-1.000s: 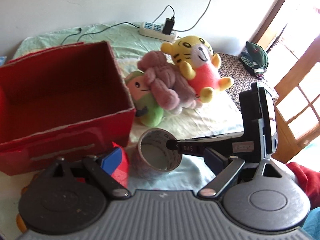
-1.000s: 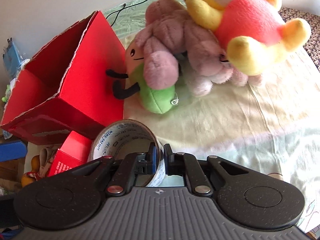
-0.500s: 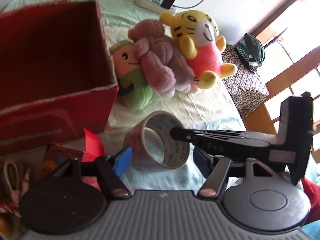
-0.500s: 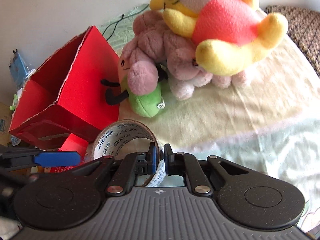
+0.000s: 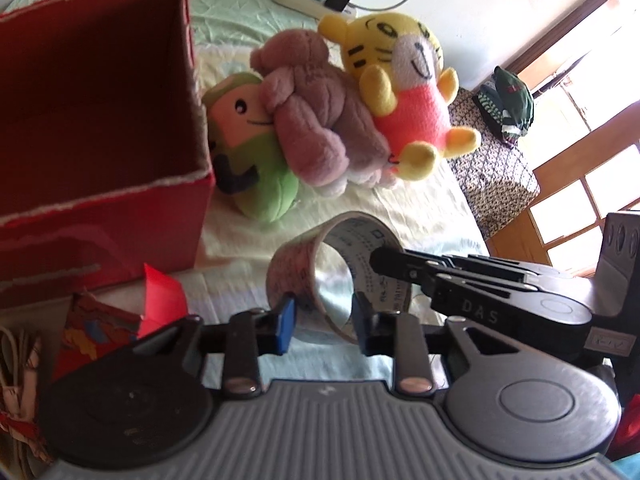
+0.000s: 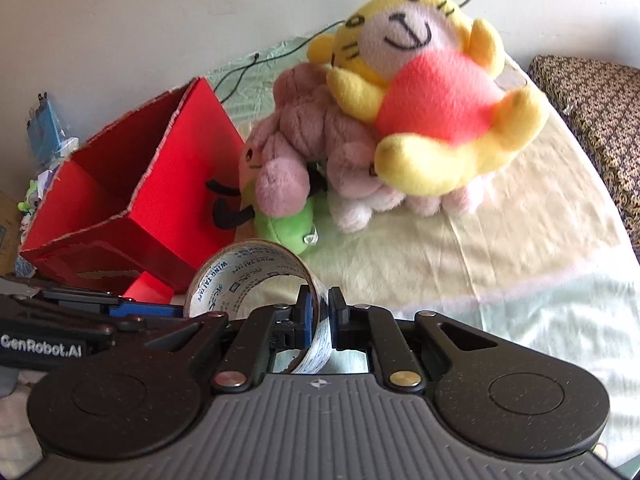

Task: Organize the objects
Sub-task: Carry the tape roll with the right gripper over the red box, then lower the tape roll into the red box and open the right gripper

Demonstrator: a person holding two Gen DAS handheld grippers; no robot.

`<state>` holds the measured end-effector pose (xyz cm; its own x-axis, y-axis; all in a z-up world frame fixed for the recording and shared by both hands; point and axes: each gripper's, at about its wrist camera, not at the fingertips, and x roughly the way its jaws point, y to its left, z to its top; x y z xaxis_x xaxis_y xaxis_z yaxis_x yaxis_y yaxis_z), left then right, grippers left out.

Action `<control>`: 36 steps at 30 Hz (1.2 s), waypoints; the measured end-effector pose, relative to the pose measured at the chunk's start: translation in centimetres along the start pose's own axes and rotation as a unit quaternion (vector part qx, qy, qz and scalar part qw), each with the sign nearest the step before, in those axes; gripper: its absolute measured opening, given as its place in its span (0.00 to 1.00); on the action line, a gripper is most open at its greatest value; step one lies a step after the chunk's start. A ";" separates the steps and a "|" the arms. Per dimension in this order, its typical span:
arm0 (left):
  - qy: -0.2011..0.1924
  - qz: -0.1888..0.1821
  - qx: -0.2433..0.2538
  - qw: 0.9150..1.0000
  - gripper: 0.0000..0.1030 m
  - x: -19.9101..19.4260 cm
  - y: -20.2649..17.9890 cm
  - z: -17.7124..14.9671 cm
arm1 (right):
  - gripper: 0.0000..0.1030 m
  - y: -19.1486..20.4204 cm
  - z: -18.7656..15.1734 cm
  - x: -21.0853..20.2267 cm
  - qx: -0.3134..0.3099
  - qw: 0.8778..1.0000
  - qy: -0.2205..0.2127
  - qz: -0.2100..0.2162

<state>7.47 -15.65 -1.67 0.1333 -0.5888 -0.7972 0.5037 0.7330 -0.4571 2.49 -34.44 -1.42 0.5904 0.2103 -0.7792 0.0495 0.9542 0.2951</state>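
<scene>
Tape roll (image 6: 256,276) clamped by its wall in right gripper (image 6: 319,312), above the sheet (image 6: 500,264). Left gripper (image 5: 322,324) parted around the roll's near rim. Far left: open red box (image 5: 100,208). Beyond: three plush toys (image 5: 320,120) piled together; right sheet bare.

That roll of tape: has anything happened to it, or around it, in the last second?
The right gripper has kept its pinch on the wall of the tape roll and carried it up off the bedsheet. The left gripper has narrowed its opening and moved in, so its blue pads now sit either side of the roll's near rim without clamping it. The red box and the three plush toys beside it stayed put.
</scene>
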 end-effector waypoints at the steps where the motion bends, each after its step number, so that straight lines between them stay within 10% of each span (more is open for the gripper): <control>1: -0.004 -0.002 0.000 1.000 0.25 -0.4 -0.1 0.1 | 0.08 0.0 0.1 -0.4 -0.005 1.000 -0.005 0.001; 21: -0.175 -0.012 0.079 0.981 0.25 -14.9 3.4 6.5 | 0.09 10.6 10.2 -3.1 -0.063 0.988 -0.135 0.046; 36: -0.088 0.006 -0.033 0.996 0.23 -8.3 18.3 10.0 | 0.10 17.3 13.3 10.0 -0.156 0.988 -0.017 0.001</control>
<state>24.10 -0.72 0.51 0.2895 -0.6270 -0.7233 0.4446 0.7572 -0.4785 19.96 -18.66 3.28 0.6165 0.2095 -0.7590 -0.1983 0.9742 0.1078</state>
